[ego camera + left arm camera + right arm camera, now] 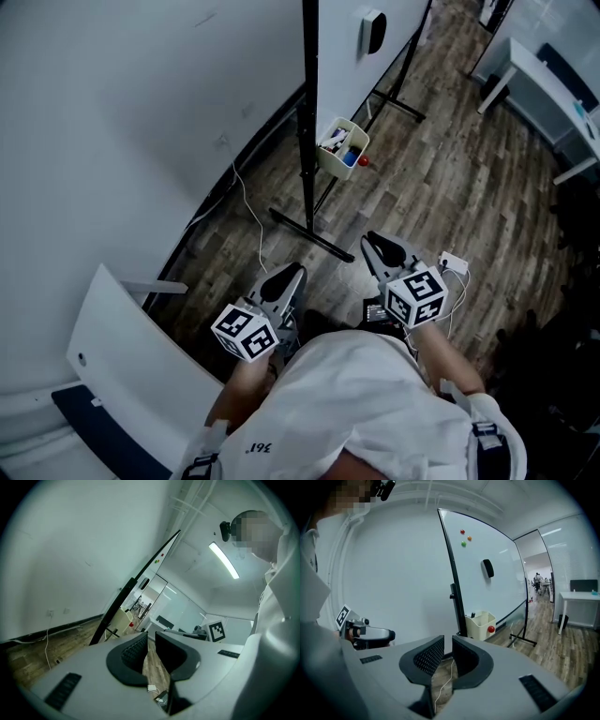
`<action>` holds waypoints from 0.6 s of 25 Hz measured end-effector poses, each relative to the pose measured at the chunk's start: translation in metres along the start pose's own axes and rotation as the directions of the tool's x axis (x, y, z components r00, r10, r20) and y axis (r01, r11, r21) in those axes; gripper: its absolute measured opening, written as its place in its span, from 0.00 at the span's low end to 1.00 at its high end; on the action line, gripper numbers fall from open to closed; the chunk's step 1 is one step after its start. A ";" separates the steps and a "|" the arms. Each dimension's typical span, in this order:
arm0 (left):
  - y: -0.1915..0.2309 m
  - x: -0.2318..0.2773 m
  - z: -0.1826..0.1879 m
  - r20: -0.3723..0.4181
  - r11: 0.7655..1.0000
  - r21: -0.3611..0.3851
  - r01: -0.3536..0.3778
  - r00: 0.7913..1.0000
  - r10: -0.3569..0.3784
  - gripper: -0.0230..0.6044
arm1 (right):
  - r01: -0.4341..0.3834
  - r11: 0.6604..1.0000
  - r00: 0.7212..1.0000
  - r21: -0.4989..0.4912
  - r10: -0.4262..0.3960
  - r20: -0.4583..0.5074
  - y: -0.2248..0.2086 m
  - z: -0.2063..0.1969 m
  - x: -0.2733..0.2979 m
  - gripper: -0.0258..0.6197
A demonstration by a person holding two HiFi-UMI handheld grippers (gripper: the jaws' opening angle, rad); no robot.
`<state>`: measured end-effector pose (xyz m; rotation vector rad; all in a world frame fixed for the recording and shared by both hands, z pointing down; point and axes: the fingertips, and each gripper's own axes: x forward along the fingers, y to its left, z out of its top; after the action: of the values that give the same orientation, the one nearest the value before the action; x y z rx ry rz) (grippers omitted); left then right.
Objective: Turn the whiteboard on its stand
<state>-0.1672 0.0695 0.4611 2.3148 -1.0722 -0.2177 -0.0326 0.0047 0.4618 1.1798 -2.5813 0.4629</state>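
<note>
The whiteboard (pixel 349 56) stands ahead of me on its black wheeled stand (pixel 307 159), seen almost edge-on. A black eraser (pixel 374 31) clings to its face, and a cream tray (pixel 342 147) of markers hangs at its lower edge. In the right gripper view the whiteboard (pixel 487 588) shows its white face with three small magnets. In the left gripper view the whiteboard (pixel 136 595) is a thin dark edge. My left gripper (pixel 292 275) (pixel 151 638) and right gripper (pixel 378 246) (pixel 448 643) are held low, well short of the stand. Each stands a little open with nothing between its pads.
A white wall (pixel 122 112) runs along the left, with a thin cable (pixel 251 214) trailing over the wood floor. A white panel (pixel 131 361) lies at lower left. The stand's foot bar (pixel 309 234) lies just ahead of the grippers. A white desk (pixel 548 80) stands at upper right.
</note>
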 end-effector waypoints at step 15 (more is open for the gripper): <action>-0.001 0.058 0.006 0.015 1.000 -0.004 -0.025 1.000 0.025 0.10 | -0.063 0.997 0.998 -0.049 0.063 0.008 -0.047 0.013 0.016 0.13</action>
<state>-0.1302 0.0248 0.4610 2.2985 -1.1063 -0.2279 -0.0081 -0.0398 0.4636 1.0903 -2.6289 0.4058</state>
